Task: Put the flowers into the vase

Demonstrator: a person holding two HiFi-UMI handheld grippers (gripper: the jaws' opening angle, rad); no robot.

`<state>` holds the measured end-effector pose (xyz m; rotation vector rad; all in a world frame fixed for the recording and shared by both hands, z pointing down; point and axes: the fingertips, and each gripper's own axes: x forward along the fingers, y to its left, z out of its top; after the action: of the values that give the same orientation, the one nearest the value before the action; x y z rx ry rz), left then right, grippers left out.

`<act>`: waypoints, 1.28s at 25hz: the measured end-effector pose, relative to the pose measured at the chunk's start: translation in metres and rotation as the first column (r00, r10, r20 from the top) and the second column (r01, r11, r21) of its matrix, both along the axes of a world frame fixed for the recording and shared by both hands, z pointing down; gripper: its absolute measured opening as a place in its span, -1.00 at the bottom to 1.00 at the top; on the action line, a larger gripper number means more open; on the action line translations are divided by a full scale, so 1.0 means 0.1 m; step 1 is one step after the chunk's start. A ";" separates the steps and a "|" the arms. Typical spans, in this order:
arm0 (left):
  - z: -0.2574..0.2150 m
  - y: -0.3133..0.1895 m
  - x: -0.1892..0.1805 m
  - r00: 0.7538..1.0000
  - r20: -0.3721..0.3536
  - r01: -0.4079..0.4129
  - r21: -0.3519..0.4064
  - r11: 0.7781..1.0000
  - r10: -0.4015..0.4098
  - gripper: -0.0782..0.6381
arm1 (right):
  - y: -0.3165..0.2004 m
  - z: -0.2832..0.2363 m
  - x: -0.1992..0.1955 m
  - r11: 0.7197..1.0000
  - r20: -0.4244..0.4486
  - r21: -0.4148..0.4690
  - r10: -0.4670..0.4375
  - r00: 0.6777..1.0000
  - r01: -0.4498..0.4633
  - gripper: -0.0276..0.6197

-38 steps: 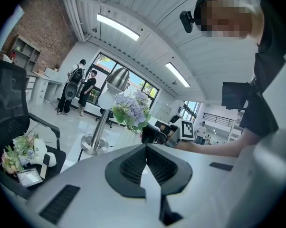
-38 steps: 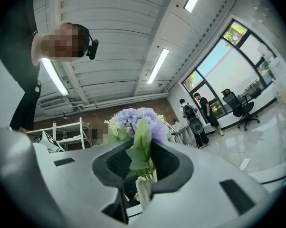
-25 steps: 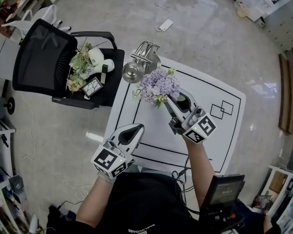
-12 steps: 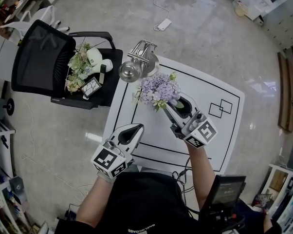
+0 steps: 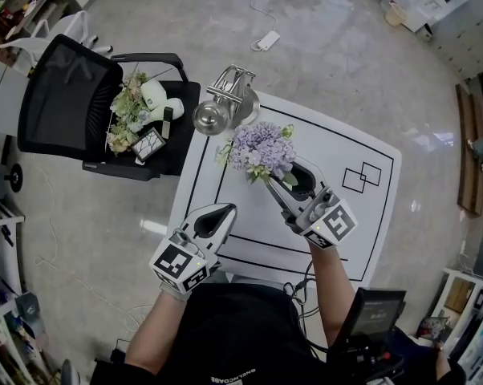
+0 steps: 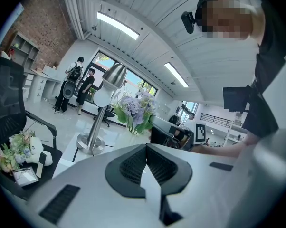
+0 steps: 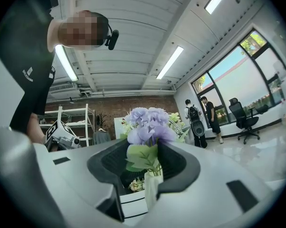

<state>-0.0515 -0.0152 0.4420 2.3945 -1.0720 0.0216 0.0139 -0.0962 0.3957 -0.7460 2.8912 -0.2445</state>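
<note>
Found flowers [image 5: 261,147] already in the vase [image 7: 151,186] at the tabletop's [image 5: 362,215] 11 o'clock, right claw [image 5: 280,172] just widening, loose around it, left claw [image 5: 224,211] closed and empty at 8 o'clock; judged only withdrawal left.

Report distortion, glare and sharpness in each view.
Head view: wide-angle bending curves the table edges, glare on the floor. Left gripper view: fisheye circle, black corners, ceiling lights glaring. Right gripper view: same fisheye, flowers sharp, window bright.
</note>
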 end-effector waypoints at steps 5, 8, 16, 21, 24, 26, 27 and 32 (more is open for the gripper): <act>-0.01 -0.01 -0.01 1.000 -0.001 -0.005 0.000 1.000 0.005 -0.77 | 0.04 -0.03 0.00 1.000 -0.019 0.024 0.004 1.000 -0.003 -0.40; -0.01 -0.01 0.00 1.000 -0.003 -0.006 0.002 1.000 0.006 -0.77 | 0.06 -0.08 0.02 0.999 -0.022 0.036 0.007 1.000 -0.006 -0.40; 0.00 -0.02 0.02 1.000 -0.007 -0.014 0.004 1.000 0.014 -0.77 | 0.10 -0.12 0.04 1.000 -0.011 0.005 0.014 1.000 -0.014 -0.40; -0.01 0.00 0.03 1.000 -0.007 -0.014 0.003 1.000 0.014 -0.77 | 0.12 -0.11 0.03 1.000 -0.035 0.005 0.003 0.999 -0.003 -0.40; 0.00 -0.02 0.03 1.000 -0.009 -0.012 0.001 1.000 0.012 -0.77 | 0.13 -0.07 -0.01 1.000 -0.061 0.002 -0.009 0.998 0.009 -0.40; 0.00 -0.02 0.02 1.000 -0.009 -0.011 0.001 1.000 0.011 -0.77 | 0.15 -0.09 -0.03 1.000 -0.077 0.018 -0.017 0.997 0.018 -0.40; 0.00 -0.02 0.02 1.000 -0.009 -0.010 0.001 1.000 0.010 -0.77 | 0.16 -0.11 -0.03 0.999 -0.083 0.026 -0.022 0.996 0.024 -0.40; 0.00 -0.03 0.01 1.000 -0.014 -0.004 0.001 1.000 0.004 -0.77 | 0.25 -0.16 -0.06 0.997 -0.111 0.050 -0.057 0.992 0.063 -0.40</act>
<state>-0.0504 -0.0182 0.4416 2.3940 -1.0610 0.0062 0.0077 -0.0709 0.3793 -0.6849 3.0140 -0.1355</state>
